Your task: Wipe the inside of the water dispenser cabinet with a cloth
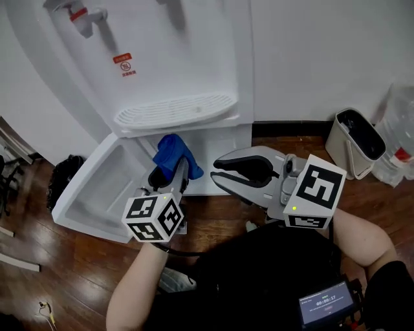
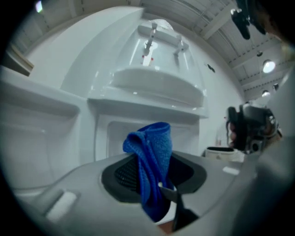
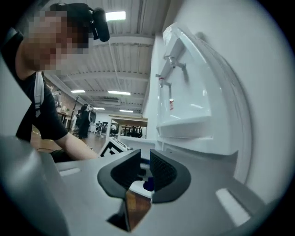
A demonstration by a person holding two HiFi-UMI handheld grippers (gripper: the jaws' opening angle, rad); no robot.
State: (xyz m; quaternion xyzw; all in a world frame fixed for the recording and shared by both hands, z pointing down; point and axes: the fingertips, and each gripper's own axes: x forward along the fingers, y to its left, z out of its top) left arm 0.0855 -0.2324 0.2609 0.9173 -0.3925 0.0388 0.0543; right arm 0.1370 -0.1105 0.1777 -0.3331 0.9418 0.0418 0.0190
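Now gripping a blue cloth (image 1: 173, 155) in the left gripper (image 1: 169, 176), clamped tight on the lower folds, with the loose end bunched up above the pads. Holding it just in front of the open cabinet (image 1: 217, 145) at the foot of the white water dispenser (image 1: 162, 64), under the ribbed drip tray (image 1: 174, 111), apart from the cabinet walls. Beside that, the cabinet door (image 1: 87, 194), swung open to the left over the wooden floor (image 1: 65, 271).

Keeping the right gripper (image 1: 218, 172) near the cloth on its right side, pointed leftward across the cabinet mouth, parted by only a narrow slit and gripping nothing. Through that slit, in the right gripper view, a scrap of the blue cloth and the left gripper's marker cube beyond.

Higher on the dispenser front, a red tap (image 1: 81, 13) and a red-and-white warning sticker (image 1: 125, 64). Off to the right against the wall, a cream waste bin (image 1: 352, 142) with a black liner, and just beside it a clear water bottle (image 1: 398, 139). Far left on the floor, a black bag (image 1: 68, 171).
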